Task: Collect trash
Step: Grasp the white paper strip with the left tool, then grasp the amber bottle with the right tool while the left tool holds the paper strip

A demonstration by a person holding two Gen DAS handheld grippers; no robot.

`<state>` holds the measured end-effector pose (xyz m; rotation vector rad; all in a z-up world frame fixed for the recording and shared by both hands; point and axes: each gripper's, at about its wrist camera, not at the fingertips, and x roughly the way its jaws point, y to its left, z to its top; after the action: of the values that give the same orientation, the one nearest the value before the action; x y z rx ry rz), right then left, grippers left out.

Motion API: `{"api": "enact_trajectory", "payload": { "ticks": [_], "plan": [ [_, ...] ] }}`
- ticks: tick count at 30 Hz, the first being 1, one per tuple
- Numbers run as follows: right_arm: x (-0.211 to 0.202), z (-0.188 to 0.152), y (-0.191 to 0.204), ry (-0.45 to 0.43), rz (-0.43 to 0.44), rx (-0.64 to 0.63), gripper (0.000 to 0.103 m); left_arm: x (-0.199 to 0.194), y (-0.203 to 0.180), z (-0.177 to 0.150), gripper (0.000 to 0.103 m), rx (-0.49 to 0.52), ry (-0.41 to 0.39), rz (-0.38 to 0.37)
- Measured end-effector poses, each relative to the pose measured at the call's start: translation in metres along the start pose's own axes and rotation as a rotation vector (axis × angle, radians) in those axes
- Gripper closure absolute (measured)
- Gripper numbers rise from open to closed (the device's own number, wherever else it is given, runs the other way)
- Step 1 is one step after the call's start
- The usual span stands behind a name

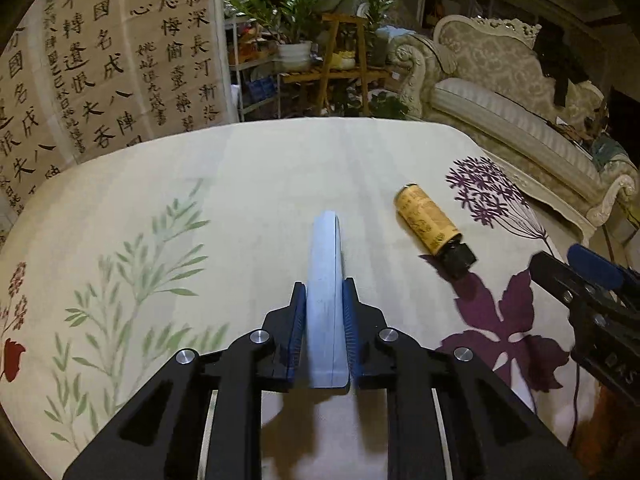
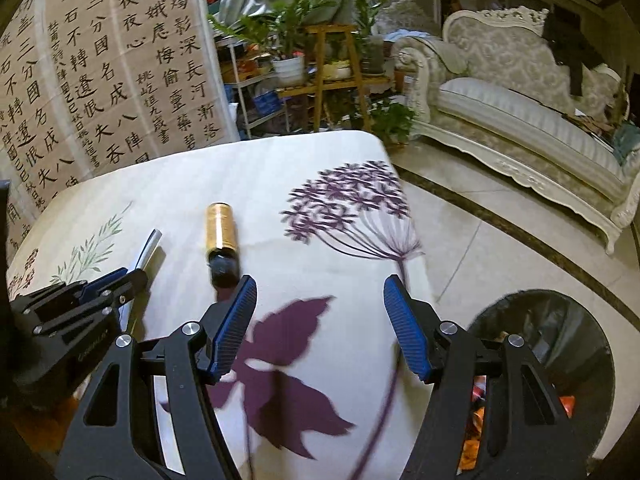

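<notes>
My left gripper (image 1: 325,312) is shut on a flat pale blue-white packet (image 1: 325,280), held edge-up above the table; the packet also shows in the right wrist view (image 2: 149,246). A yellow bottle with a black cap (image 1: 430,222) lies on its side on the floral tablecloth (image 1: 200,184), to the right of the left gripper. In the right wrist view the bottle (image 2: 220,232) lies ahead and left of my right gripper (image 2: 320,312), which is open and empty over the table's right edge. The left gripper (image 2: 100,292) shows at the left there.
A black-lined trash bin (image 2: 560,340) with orange wrappers inside stands on the tiled floor to the right of the table. An ornate sofa (image 2: 520,100) stands beyond. Plants on wooden shelves (image 2: 332,60) and a calligraphy screen (image 2: 100,80) are behind the table.
</notes>
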<state>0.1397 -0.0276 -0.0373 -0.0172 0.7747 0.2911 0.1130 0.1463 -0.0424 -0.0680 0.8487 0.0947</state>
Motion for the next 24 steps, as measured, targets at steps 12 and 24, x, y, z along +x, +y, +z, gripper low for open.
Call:
{"api": "enact_trajectory", "payload": {
  "ticks": [12,24],
  "plan": [
    [0.036,0.025,0.045,0.049,0.037,-0.082,0.039,-0.014,0.067,-0.005,0.083,-0.105,-0.019,0.119],
    [0.063,0.027,0.067,0.12,0.023,-0.123,0.061,-0.011,0.091,-0.007,0.083,-0.148,-0.001,0.135]
  ]
}}
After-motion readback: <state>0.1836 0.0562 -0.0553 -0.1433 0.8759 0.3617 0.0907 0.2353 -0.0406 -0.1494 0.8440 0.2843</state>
